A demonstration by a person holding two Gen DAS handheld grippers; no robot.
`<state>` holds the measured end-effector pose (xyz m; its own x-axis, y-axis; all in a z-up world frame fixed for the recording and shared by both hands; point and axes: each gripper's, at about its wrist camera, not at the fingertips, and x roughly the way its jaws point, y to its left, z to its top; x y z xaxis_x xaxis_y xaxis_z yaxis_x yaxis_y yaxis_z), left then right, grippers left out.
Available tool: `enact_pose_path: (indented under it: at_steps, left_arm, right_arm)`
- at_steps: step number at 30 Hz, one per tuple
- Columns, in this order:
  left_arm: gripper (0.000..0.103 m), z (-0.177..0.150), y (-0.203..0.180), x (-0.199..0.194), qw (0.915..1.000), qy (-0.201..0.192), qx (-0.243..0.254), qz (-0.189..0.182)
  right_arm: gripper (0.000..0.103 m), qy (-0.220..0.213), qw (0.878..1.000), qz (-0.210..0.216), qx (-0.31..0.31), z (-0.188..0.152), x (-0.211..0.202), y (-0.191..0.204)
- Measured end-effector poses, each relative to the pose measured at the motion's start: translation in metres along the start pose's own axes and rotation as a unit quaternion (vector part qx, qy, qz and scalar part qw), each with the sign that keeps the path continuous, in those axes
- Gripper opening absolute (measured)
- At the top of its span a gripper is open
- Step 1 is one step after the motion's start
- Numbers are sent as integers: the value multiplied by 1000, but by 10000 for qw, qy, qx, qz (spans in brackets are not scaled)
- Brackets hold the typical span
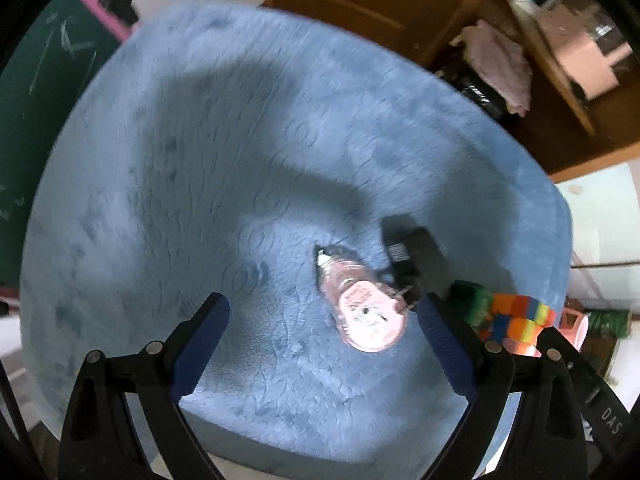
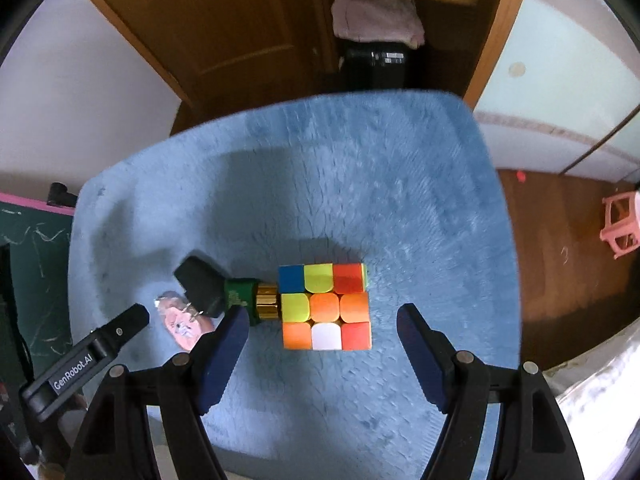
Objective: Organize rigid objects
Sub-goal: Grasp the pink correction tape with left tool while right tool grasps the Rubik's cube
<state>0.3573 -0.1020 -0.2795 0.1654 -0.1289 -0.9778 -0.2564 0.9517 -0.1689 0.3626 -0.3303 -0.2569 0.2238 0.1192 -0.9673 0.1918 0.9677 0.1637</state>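
A Rubik's cube (image 2: pixel 326 306) lies on the blue plush mat (image 2: pixel 360 184), between and just beyond my open, empty right gripper (image 2: pixel 322 328). To its left sit a green and gold container (image 2: pixel 250 300), a black charger plug (image 2: pixel 202 284) and a pink clear-wrapped item (image 2: pixel 184 322). In the left wrist view the pink item (image 1: pixel 366 306) lies between the jaws of my open, empty left gripper (image 1: pixel 324 312), nearer the right finger. The black plug (image 1: pixel 412 260) stands just behind it, and the cube (image 1: pixel 516 318) shows past the right finger.
The mat (image 1: pixel 200 160) sits on a raised surface with its edges close by. A green chalkboard (image 1: pixel 40 100) stands to the left. A wooden door and a shelf with clothes (image 2: pixel 376 20) are behind. A pink stool (image 2: pixel 622 224) stands on the floor at right.
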Motion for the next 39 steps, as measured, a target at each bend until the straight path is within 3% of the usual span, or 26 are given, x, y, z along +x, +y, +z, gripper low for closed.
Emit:
enact_pose_path:
  at_steps: [6,18,20,26,29,33,39]
  left_arm:
    - [96,3,11,18,9991,154,-394,47]
    - [96,8,5,42,9977,361,-550,169]
    - [96,10,2,43,9975,359,-560,233]
    - [96,10,-7,46,9972,296,-503,463]
    - [96,4,-10,50,9964,433,-455,569]
    - [96,-2,-20,54,9950,437,-248,865]
    - [95,-4,-22,56,9951,363,-78,911]
  right_arm:
    - [77,181,9998,-47,78,2,27,1]
    - [77,327,9990,-217,207,11,53,0]
    - [73,337,9988,-279,215,12,54,-2]
    - [69,442,9983,-319,213,14,59,-9]
    - [58,513,9982,-208,210,15,66,-7]
    - [58,518,9977,-418,101,12,64,-4]
    - [57,516,9979,-370,121,8,63,-10]
